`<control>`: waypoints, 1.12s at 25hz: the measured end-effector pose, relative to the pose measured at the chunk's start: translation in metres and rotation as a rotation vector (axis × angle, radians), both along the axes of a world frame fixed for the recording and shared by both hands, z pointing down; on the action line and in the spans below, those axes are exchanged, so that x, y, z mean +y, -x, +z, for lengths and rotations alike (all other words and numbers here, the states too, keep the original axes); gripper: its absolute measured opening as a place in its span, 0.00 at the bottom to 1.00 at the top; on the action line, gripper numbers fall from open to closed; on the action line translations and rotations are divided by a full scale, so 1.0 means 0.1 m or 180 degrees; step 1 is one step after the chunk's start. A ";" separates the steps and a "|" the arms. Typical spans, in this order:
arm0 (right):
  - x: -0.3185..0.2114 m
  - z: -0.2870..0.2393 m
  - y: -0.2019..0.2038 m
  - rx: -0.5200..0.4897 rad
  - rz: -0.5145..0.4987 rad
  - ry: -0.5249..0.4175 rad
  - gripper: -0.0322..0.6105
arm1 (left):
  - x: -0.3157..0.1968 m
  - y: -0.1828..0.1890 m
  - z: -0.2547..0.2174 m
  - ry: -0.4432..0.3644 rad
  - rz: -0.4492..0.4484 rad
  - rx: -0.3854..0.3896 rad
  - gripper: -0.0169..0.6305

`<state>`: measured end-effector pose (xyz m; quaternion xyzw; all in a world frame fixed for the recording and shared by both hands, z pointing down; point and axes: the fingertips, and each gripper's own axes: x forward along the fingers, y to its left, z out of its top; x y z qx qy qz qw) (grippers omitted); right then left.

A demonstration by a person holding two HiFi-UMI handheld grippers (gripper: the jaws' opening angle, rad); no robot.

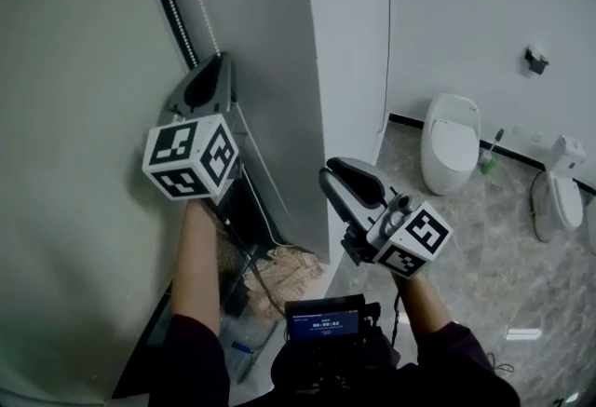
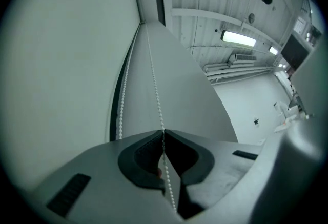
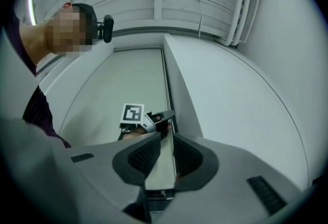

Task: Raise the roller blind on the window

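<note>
The grey roller blind (image 1: 74, 116) fills the left of the head view. Its white bead chain (image 1: 200, 5) runs down the blind's right edge. My left gripper (image 1: 222, 59) points up along that edge and is shut on the chain. In the left gripper view the jaws meet at their tips (image 2: 163, 131) and pinch the front strand (image 2: 154, 79). A second strand (image 2: 122, 110) hangs free to the left. My right gripper (image 1: 328, 174) is lower, beside the wall corner. Its jaws (image 3: 168, 138) stand slightly apart. A beaded strand (image 3: 175, 154) shows in the gap; I cannot tell whether it is touched.
A white wall corner (image 1: 345, 70) stands right of the blind. Crumpled cloth (image 1: 293, 270) lies at its foot. Two toilets (image 1: 450, 140) (image 1: 557, 196) and a brush (image 1: 489, 154) stand on the tiled floor to the right. A small screen (image 1: 324, 319) sits at the person's chest.
</note>
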<state>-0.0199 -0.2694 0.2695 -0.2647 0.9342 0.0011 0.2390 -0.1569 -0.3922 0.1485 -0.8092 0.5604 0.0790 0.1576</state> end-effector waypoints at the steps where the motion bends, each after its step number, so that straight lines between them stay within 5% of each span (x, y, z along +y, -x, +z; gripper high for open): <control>1: -0.02 -0.03 0.02 -0.0007 0.0015 -0.0029 0.15 | 0.09 0.01 0.08 -0.0114 -0.0070 -0.0031 0.05; 5: -0.14 -0.61 0.14 0.0022 0.0058 -0.0362 0.15 | 0.50 -0.11 0.07 -0.0605 -0.0295 -0.0180 0.05; 10: -0.23 -1.88 0.43 -0.0008 -0.0026 -0.0900 0.15 | 0.70 -0.23 0.01 -0.0676 -0.0334 -0.0320 0.05; 14: -0.18 -2.59 0.76 -0.0153 -0.0253 -0.1009 0.18 | 0.80 -0.16 0.55 -0.0452 -0.0300 -0.0415 0.05; 18: -0.35 -2.88 1.09 -0.0115 -0.0053 -0.1076 0.23 | 0.83 -0.12 1.33 -0.0136 -0.0166 -0.0467 0.05; 21: -0.38 -3.14 1.18 -0.0072 -0.0013 -0.1015 0.23 | 0.95 -0.22 1.48 0.0013 -0.0126 -0.0541 0.05; 24: -0.31 -3.11 1.26 0.0014 0.0120 -0.1087 0.08 | 1.12 -0.16 1.56 0.0022 -0.0091 -0.0455 0.05; 28: -0.28 -2.92 1.33 0.0100 0.0299 -0.1263 0.08 | 1.22 0.17 1.23 -0.0145 0.0036 0.0040 0.06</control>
